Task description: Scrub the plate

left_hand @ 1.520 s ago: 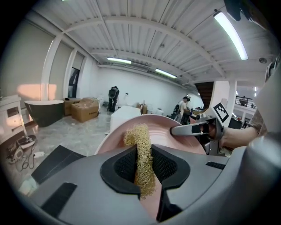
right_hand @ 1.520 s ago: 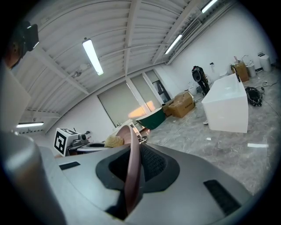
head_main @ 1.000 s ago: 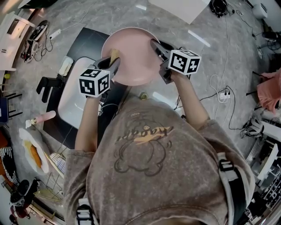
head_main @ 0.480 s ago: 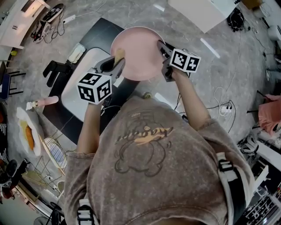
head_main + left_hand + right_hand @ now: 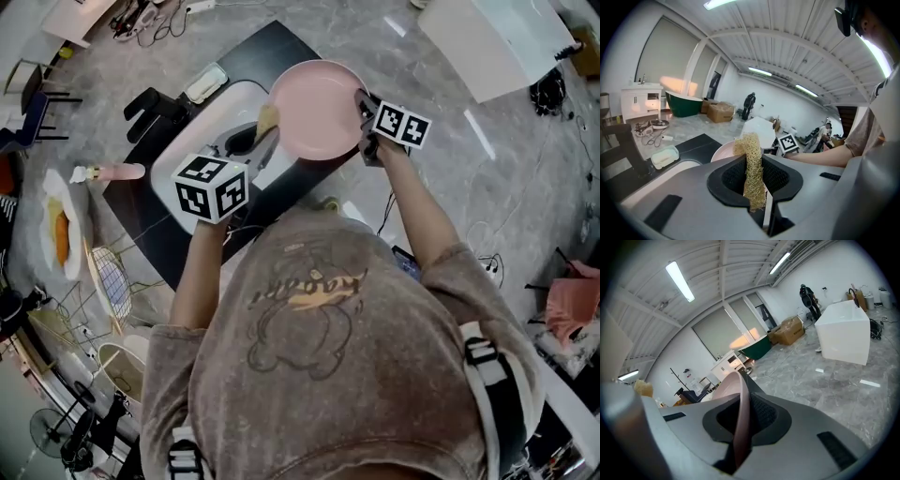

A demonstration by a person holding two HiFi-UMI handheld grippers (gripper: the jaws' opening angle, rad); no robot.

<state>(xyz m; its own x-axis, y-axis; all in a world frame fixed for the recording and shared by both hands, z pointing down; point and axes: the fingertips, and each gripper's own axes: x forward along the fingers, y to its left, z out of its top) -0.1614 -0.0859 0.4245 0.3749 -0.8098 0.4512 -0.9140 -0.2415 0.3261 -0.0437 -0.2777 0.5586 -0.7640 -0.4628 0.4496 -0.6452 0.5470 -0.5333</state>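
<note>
Centre-left of head view: left gripper [image 5: 255, 142] clamped on a loofah scrubber [image 5: 267, 119], with the fibre strip pinched between the pads and its free end poking past the tips, likely to reach the plate. Upper centre: right gripper [image 5: 366, 105] closed on the rim of the pink plate [image 5: 314, 111], edge-on in the jaws, probably to brace it for scrubbing. Plate held up just right of the white sink [image 5: 192, 141], above the black counter [image 5: 272, 47]. Scrubber at the plate's left edge; contact unclear.
</note>
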